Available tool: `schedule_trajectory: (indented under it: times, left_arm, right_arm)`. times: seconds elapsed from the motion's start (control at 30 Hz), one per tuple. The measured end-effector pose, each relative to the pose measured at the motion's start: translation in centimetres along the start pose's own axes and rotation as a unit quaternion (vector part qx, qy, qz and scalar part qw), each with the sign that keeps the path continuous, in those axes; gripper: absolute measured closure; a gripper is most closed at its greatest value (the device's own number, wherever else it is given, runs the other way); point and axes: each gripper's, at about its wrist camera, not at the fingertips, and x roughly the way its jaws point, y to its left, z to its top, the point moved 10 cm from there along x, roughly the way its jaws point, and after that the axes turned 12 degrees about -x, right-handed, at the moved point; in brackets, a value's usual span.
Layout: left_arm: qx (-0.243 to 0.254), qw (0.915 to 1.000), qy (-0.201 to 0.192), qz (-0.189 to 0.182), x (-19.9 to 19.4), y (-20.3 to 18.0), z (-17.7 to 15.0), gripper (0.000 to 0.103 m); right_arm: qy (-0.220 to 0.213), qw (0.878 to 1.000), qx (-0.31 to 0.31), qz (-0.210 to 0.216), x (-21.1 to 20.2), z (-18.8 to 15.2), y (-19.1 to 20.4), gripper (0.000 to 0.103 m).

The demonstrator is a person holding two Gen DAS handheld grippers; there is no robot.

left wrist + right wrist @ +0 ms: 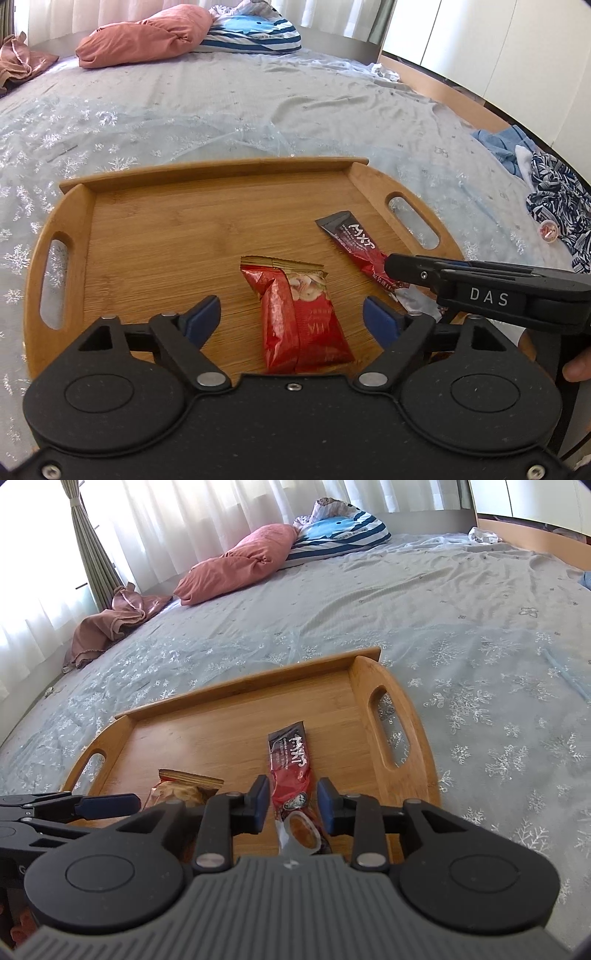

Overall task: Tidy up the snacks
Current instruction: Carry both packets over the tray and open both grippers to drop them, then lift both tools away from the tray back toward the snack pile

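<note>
A wooden tray [166, 229] with two handle slots lies on the bed; it also shows in the right wrist view [229, 731]. A red snack packet [299, 314] lies in its near middle, between the open fingers of my left gripper [291, 314], which do not touch it. A long red and black stick packet [354, 243] lies to its right. My right gripper [291, 801] is open, its blue pads on either side of the stick packet [290, 764], apart from it. The right gripper [395, 267] reaches in from the right in the left wrist view.
The tray sits on a pale blue snowflake bedsheet [221, 110]. A pink pillow [147, 35] and a striped blue pillow [255, 33] lie at the far end. Blue patterned clothes [546, 192] lie at the right edge. Curtains [147, 524] hang behind.
</note>
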Motion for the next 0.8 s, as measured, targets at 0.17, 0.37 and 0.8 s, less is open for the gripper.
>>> schedule_trajectory:
  times: [0.17, 0.37, 0.8]
  left_arm:
    - [0.014, 0.9996, -0.023, 0.003, -2.2, -0.3, -0.1, 0.012]
    - [0.012, 0.9988, -0.048, 0.0, -5.6, -0.1, -0.5, 0.009]
    - [-0.002, 0.9952, -0.098, 0.004, -12.3, 1.6, -3.0, 0.003]
  right_arm:
    - [-0.011, 1.0, -0.011, -0.006, -1.4, 0.0, 0.1, 0.042]
    - [-0.027, 0.999, -0.032, -0.009, -3.5, 0.0, 0.5, 0.033]
    - [-0.056, 0.995, -0.082, -0.013, -7.6, -1.2, 1.8, 0.014]
